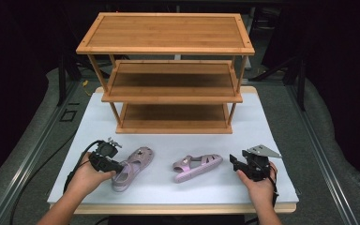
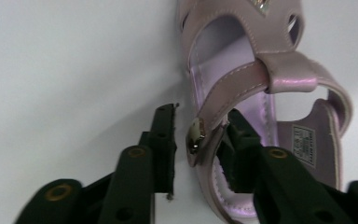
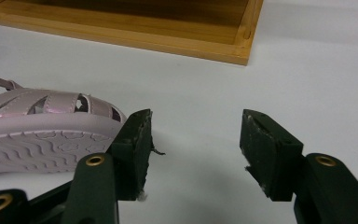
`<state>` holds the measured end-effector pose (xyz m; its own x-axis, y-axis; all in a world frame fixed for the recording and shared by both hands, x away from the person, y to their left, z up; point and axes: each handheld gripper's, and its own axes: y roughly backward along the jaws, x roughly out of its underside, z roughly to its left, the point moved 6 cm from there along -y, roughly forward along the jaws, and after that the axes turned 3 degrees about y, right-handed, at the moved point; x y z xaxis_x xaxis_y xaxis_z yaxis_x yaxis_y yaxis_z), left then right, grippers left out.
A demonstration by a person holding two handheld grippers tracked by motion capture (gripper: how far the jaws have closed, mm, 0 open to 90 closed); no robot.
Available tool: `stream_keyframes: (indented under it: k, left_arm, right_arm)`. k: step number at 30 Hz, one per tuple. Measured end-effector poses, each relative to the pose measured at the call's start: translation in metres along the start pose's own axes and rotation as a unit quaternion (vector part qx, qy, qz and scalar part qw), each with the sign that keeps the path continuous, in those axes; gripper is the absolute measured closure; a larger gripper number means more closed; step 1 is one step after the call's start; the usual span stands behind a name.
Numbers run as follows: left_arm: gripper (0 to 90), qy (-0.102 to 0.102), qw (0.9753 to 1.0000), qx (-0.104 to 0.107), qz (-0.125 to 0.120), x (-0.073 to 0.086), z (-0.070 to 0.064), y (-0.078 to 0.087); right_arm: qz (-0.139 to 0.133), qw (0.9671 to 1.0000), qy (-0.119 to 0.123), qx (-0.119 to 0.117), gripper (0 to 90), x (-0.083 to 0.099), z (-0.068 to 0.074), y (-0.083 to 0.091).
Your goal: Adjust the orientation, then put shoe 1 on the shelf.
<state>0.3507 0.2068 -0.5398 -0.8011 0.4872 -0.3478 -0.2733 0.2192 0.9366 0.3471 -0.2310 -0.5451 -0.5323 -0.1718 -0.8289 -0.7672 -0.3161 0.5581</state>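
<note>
Two pink sandals lie on the white table top [image 1: 262, 126]. The left sandal [image 1: 133, 168] sits upright; the right sandal [image 1: 197, 167] lies tipped on its side. My left gripper [image 1: 118, 168] is at the left sandal's heel end. In the left gripper view, the left gripper [image 2: 200, 149] is open and straddles the left sandal [image 2: 270, 74] at its buckled side strap, one jaw outside and one inside. My right gripper [image 1: 233, 162] stands open just right of the right sandal's toe. In the right gripper view, the right gripper [image 3: 196, 149] holds nothing, and the ribbed sole of the right sandal [image 3: 42, 135] is beside its left jaw.
A three-tier bamboo shelf [image 1: 168, 70] stands at the back of the table, all tiers bare; its bottom tier [image 3: 168, 32] lies ahead of the right gripper. Dark floor and metal rails surround the table. The wooden front edge [image 1: 168, 208] lies near the person's forearms.
</note>
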Motion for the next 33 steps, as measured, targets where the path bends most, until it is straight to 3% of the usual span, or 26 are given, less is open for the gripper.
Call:
stream_keyframes:
  k: [2,11,15,18,26,33]
  left_arm:
    - [74.3,0.005,0.9997,0.014,0.022,0.001,0.000,-0.004]
    - [80.1,-0.007,0.9970,-0.008,0.077,-0.003,0.001,-0.007]
    - [81.4,-0.004,0.9958,-0.001,0.091,-0.004,0.001,-0.008]
    - [82.1,-0.012,0.9948,-0.012,0.101,-0.006,0.003,-0.007]
    - [83.0,-0.004,0.9964,0.009,0.084,-0.006,0.006,-0.005]
    - [83.2,0.003,0.9988,0.014,0.046,-0.009,0.011,0.002]
  right_arm:
    - [-0.001,1.0000,-0.001,-0.001,43.9,0.000,0.000,0.000]
    - [0.003,1.0000,-0.003,-0.005,43.8,0.001,0.001,-0.001]
    - [0.003,1.0000,-0.004,-0.003,43.7,0.001,0.001,-0.002]
    - [0.003,1.0000,-0.005,-0.005,43.8,0.002,0.001,-0.002]
    - [0.004,1.0000,-0.006,-0.006,43.8,0.002,0.000,-0.002]
    - [0.003,0.9999,-0.010,-0.004,43.7,0.002,-0.001,-0.002]
